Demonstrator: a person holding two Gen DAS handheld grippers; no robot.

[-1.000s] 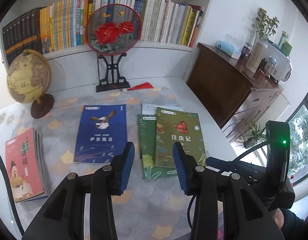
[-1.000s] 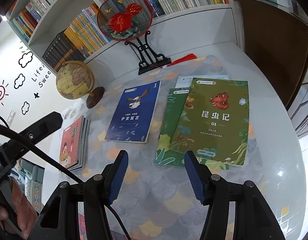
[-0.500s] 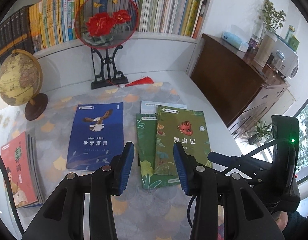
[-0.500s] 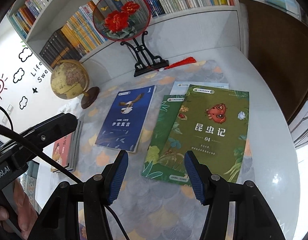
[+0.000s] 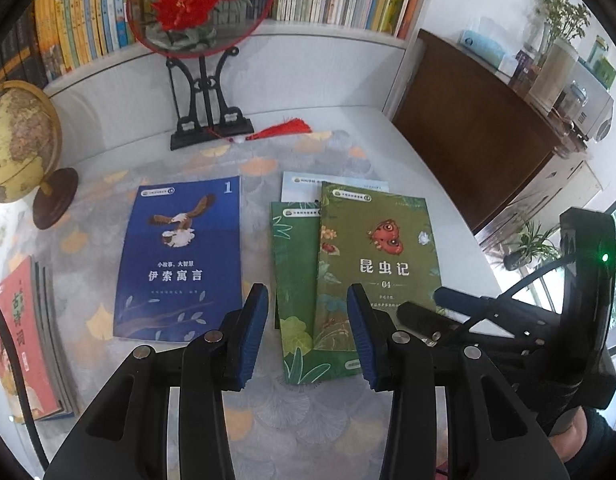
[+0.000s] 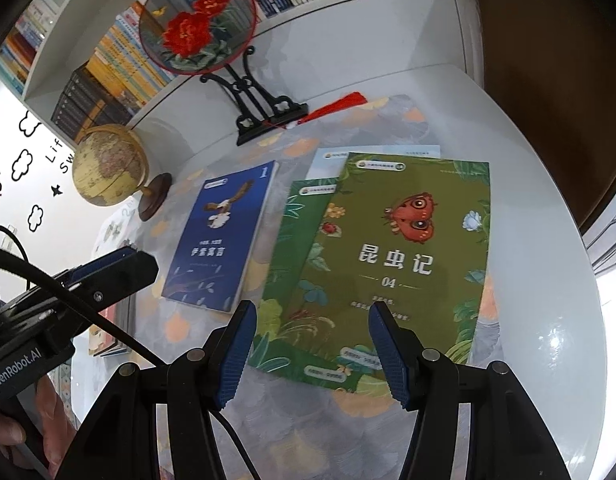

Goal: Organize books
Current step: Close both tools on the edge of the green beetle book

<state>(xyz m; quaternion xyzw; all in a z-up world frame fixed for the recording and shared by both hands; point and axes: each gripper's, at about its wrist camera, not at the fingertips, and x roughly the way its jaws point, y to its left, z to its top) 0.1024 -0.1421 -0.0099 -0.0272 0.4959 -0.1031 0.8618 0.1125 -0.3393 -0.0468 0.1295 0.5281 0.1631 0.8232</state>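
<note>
Left wrist view: your left gripper [image 5: 303, 336] hangs spread wide and empty above the table [image 5: 348, 128]. Your right gripper [image 6: 312, 354] is equally wide and empty. Just beyond lie the green books [image 5: 378, 256], overlapped, the top one askew; the blue book [image 5: 183, 260] sits beside them, a red-covered stack [image 5: 19, 340] far left. Farther back stand the globe [image 5: 19, 140] and fan stand [image 5: 203, 92].
</note>
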